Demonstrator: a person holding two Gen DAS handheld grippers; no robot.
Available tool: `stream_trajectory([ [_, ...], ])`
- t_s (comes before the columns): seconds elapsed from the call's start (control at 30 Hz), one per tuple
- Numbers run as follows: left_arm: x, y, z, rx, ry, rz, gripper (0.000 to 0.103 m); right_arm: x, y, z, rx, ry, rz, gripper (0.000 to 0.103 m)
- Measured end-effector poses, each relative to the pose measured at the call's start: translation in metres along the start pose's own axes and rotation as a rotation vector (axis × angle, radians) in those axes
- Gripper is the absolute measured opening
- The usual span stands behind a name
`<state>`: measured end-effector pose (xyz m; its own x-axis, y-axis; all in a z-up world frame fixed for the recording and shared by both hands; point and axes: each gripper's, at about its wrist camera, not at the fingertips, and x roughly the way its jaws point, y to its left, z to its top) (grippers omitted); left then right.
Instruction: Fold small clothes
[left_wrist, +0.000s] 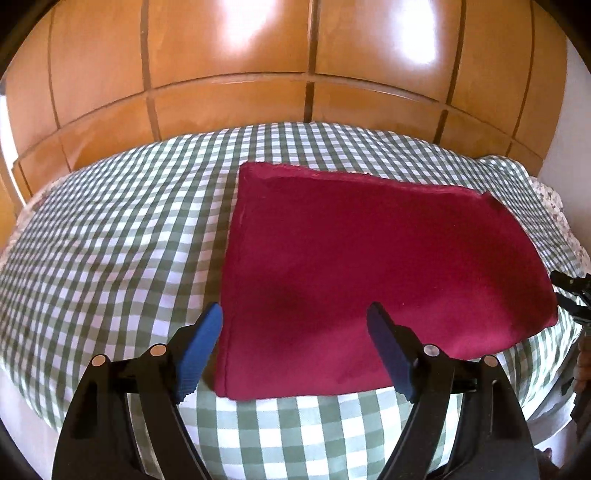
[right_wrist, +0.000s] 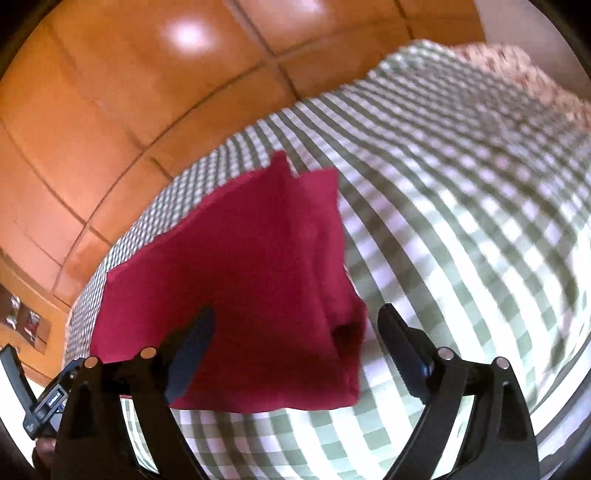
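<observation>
A dark red cloth (left_wrist: 369, 266) lies folded flat on the green-and-white checked bed cover (left_wrist: 110, 240). My left gripper (left_wrist: 295, 314) is open above the cloth's near left corner, one blue pad (left_wrist: 201, 343) off the left edge and the other over the fabric. In the right wrist view the same red cloth (right_wrist: 240, 277) shows its near right corner slightly raised and creased. My right gripper (right_wrist: 295, 321) stands open over that corner with nothing pinched. The picture there is blurred.
A wooden panelled wardrobe (left_wrist: 258, 74) runs behind the bed. The checked bed cover (right_wrist: 461, 221) spreads wide to the right of the cloth. A flowered sheet (right_wrist: 517, 62) shows at the far right. The other gripper's black frame (right_wrist: 48, 402) appears at the lower left.
</observation>
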<state>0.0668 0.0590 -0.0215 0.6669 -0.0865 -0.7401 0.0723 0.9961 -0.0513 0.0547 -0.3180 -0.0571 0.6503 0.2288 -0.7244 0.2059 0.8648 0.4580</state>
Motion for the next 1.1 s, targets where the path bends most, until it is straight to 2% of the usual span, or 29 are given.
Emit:
stream_trajectory([
  [0.27,0.013,-0.024,0.011,0.069,0.017,-0.019,0.079,0.006,-0.006,-0.001,0.015,0.023,0.056,0.089],
  [0.37,0.020,-0.036,0.015,0.094,0.025,-0.034,0.079,0.008,-0.005,-0.001,0.018,0.033,0.088,0.083],
  [0.43,0.028,-0.044,0.017,0.111,0.043,-0.048,0.079,0.013,-0.002,-0.002,-0.008,0.039,0.070,0.075],
  [0.5,0.038,-0.053,0.018,0.123,0.066,-0.064,0.079,0.016,-0.003,-0.004,-0.018,0.041,0.057,0.072],
  [0.6,0.049,-0.062,0.019,0.134,0.084,-0.082,0.079,0.018,-0.004,-0.004,-0.022,0.044,0.068,0.075],
  [0.73,0.057,-0.071,0.023,0.144,0.084,-0.089,0.079,0.020,-0.003,-0.006,-0.045,0.036,0.106,0.087],
  [0.83,0.066,-0.075,0.023,0.150,0.101,-0.083,0.080,0.021,0.001,-0.007,-0.070,0.024,0.108,0.091],
  [1.0,0.076,-0.070,0.025,0.089,0.131,-0.091,0.085,0.022,-0.001,-0.007,-0.056,0.025,0.121,0.091],
  [1.07,0.072,-0.071,0.027,0.090,0.124,-0.076,0.085,0.021,-0.002,-0.006,-0.043,0.028,0.101,0.085],
  [1.1,0.068,-0.071,0.027,0.094,0.111,-0.063,0.085,0.020,-0.002,-0.005,-0.037,0.028,0.065,0.071],
])
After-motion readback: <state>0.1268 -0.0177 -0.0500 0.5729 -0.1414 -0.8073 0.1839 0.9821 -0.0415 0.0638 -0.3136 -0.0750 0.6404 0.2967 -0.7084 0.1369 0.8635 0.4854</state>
